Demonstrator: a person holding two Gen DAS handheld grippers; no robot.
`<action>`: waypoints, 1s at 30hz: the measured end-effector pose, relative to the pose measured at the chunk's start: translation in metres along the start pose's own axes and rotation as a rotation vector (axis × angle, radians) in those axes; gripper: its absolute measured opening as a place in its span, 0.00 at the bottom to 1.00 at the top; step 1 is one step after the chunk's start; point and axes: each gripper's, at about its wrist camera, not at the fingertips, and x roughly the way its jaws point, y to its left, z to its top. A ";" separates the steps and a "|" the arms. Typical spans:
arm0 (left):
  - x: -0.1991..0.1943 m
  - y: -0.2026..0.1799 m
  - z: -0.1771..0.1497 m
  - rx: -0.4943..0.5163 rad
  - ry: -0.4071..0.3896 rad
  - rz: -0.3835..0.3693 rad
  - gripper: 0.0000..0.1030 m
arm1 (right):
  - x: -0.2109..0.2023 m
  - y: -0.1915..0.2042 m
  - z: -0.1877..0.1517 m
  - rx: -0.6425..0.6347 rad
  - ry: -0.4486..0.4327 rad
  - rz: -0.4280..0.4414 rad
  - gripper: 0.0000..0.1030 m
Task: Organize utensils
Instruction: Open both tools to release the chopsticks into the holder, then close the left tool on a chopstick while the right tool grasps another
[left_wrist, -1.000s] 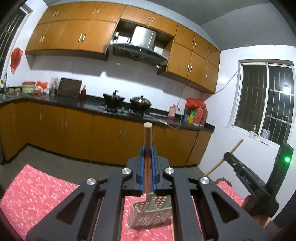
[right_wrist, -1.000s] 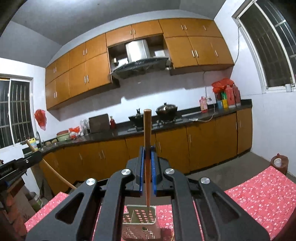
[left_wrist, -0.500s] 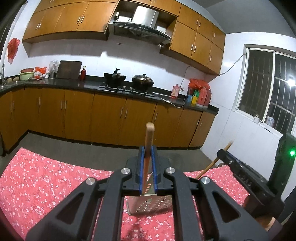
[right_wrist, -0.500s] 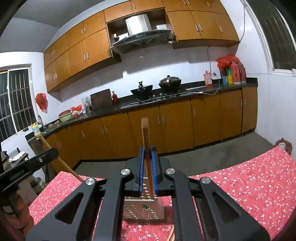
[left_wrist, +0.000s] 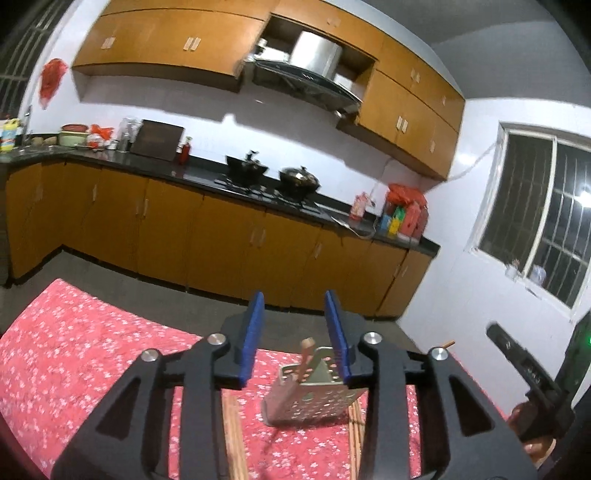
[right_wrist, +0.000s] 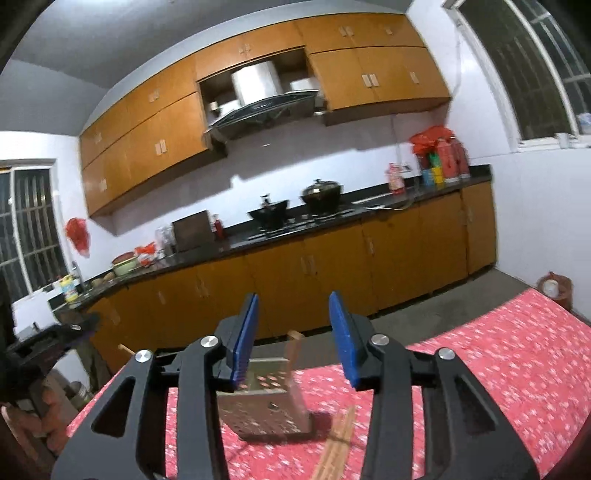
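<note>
Both tongs (left_wrist: 293, 336) (right_wrist: 293, 338) gape above the perforated utensil holder (left_wrist: 314, 397) (right_wrist: 264, 406).

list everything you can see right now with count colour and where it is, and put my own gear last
Holder: one, perforated metal, on the table between both grippers.
Chopsticks in holder: at least one, wooden, standing tilted in it.
Loose chopsticks: a few, wooden, lying on the cloth beside the holder.
Tablecloth: one, red floral, over the table.
Pots: two, black, on the stove.
Cabinets: orange-brown, below and above the dark counter.
Range hood: one, silver and black, above the stove.
Bottles: several, red, yellow, green, at the counter's right end.
Left hand-held gripper: black, blue pads, open, empty.
Right hand-held gripper: black, blue pads, open, empty.
</note>
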 end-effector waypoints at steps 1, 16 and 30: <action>-0.008 0.008 -0.004 -0.007 -0.011 0.025 0.39 | 0.000 -0.006 -0.007 -0.003 0.024 -0.031 0.43; 0.023 0.074 -0.129 0.004 0.399 0.223 0.35 | 0.085 -0.027 -0.172 -0.010 0.694 -0.085 0.17; 0.031 0.061 -0.175 0.037 0.518 0.146 0.22 | 0.090 -0.037 -0.179 -0.076 0.666 -0.228 0.08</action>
